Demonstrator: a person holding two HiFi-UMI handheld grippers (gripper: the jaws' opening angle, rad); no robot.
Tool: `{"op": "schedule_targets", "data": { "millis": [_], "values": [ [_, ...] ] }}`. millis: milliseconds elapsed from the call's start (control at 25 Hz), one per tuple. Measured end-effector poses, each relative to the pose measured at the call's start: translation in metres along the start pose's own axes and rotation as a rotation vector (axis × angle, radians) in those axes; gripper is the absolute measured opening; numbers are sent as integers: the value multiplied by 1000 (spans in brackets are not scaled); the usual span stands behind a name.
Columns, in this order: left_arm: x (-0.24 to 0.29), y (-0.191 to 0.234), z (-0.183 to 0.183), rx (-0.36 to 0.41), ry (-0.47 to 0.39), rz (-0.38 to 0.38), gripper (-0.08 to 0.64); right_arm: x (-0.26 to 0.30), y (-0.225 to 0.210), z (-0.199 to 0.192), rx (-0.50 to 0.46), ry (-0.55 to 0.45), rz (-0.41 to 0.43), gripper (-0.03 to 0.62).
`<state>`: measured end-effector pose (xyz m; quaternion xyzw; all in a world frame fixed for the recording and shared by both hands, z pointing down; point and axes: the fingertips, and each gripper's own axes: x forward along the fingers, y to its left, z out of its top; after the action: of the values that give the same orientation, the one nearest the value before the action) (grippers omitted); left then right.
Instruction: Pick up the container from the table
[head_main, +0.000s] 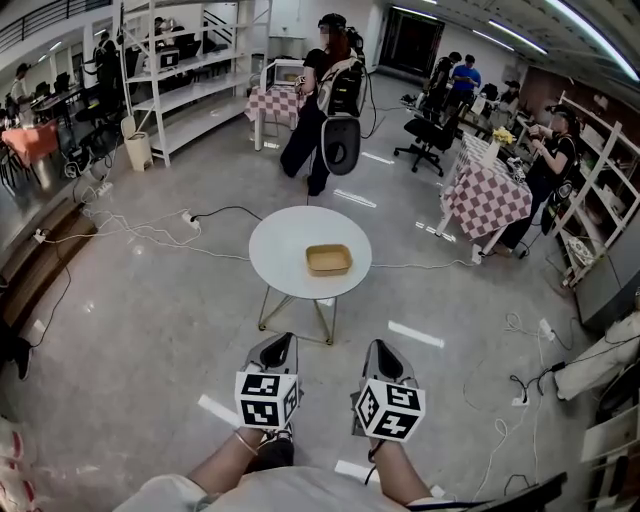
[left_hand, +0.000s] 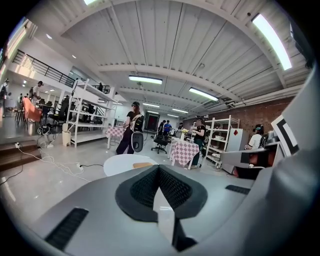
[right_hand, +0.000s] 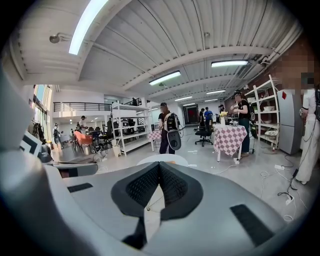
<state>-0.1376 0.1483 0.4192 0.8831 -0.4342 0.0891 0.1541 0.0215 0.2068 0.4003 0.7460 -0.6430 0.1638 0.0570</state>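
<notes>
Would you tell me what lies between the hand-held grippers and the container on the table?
Head view: only bare floor and the table's near side separate the container from the left hand-held gripper and right hand-held gripper.

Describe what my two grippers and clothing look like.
Both the left gripper and right gripper are smooth grey shells tapering to jaws lined with black textured pads. Each carries a white cube with black square markers. The person wears a pale top.
</notes>
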Motion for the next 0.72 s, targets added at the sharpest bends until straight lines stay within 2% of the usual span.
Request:
{"op": "schedule_targets", "data": {
  "millis": [720],
  "values": [
    [86, 24, 37, 8, -1, -43, 15, 82, -16, 30, 3, 9, -21, 25]
  ]
}}
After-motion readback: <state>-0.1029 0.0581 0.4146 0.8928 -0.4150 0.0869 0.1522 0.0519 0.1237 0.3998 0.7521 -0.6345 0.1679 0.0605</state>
